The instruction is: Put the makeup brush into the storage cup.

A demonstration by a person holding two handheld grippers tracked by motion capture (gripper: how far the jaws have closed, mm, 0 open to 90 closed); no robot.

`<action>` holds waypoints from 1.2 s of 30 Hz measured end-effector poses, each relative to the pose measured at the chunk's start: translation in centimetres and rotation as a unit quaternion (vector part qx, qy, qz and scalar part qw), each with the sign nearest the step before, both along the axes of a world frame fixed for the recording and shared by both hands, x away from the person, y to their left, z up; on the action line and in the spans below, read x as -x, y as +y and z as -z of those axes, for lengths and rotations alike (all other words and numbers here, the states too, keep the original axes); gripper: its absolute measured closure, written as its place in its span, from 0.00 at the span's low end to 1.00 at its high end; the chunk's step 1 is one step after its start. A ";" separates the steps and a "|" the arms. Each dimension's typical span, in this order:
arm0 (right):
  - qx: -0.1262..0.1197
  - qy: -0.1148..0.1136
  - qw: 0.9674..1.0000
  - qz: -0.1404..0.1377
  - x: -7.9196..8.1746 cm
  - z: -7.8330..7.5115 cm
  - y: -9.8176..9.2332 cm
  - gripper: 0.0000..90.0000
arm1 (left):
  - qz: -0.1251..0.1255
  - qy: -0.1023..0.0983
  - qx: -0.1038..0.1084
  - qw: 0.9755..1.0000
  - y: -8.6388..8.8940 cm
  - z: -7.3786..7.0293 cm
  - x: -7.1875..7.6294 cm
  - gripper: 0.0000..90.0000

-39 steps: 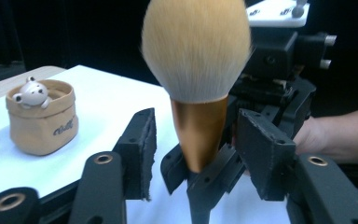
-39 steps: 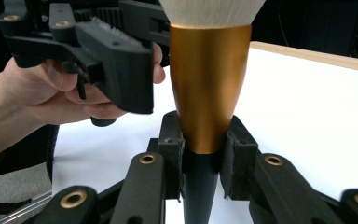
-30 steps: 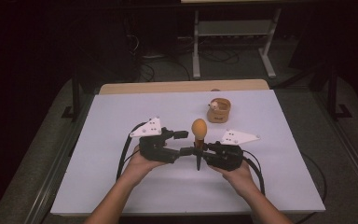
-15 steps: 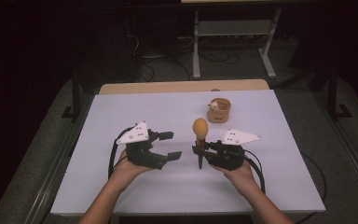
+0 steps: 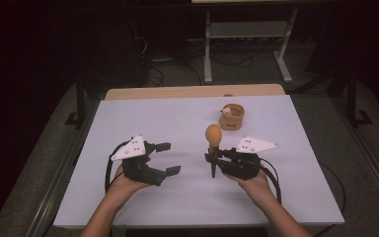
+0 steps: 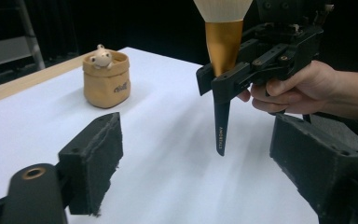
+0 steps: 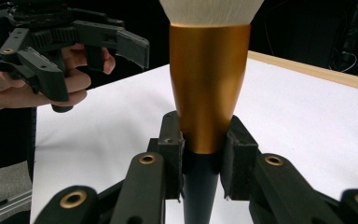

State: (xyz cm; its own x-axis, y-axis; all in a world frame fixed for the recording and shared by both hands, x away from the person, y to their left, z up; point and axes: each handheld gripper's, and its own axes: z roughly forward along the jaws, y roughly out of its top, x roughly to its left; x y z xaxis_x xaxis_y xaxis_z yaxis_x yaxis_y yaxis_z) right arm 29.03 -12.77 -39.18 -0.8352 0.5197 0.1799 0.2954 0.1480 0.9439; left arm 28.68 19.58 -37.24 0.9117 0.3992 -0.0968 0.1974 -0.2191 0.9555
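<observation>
A makeup brush (image 5: 213,142) with a gold ferrule, pale bristles and a black handle stands upright over the white table (image 5: 168,113), tip down. My right gripper (image 5: 212,159) is shut on it where the ferrule (image 7: 209,84) meets the handle. My left gripper (image 5: 170,158) is off to the brush's left and apart from it. Its jaws have just been opening and nothing is between them. In the left gripper view the brush (image 6: 223,51) hangs ahead, past the gap between my wide-spread pads (image 6: 98,158).
A small tan pouch (image 5: 232,116) with a little white toy figure (image 6: 100,57) in its mouth stands behind the brush, toward the table's far side. A wooden strip (image 5: 192,92) runs along the far edge. Dark floor, cables and a metal stand lie beyond.
My left gripper has drawn away from the brush toward the left and its jaws have spread wider. The right gripper and the brush have kept still.
</observation>
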 end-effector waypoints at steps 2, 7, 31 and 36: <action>0.000 -0.001 1.000 0.000 0.0 0.0 0.0 0.80 | -0.003 -0.001 0.000 1.000 0.3 0.1 0.1 0.17; 0.004 -0.002 1.000 -0.001 -0.1 -0.1 -0.1 0.80 | -0.024 -0.005 0.002 1.000 1.9 0.8 0.9 0.14; 0.006 -0.011 1.000 0.014 -1.9 -0.6 -1.1 0.80 | -0.065 0.015 -0.019 0.998 5.2 3.5 3.0 0.11; 0.005 -0.012 1.000 0.023 -2.2 -0.8 -1.4 0.80 | -0.069 0.017 -0.020 0.997 5.7 3.5 2.9 0.11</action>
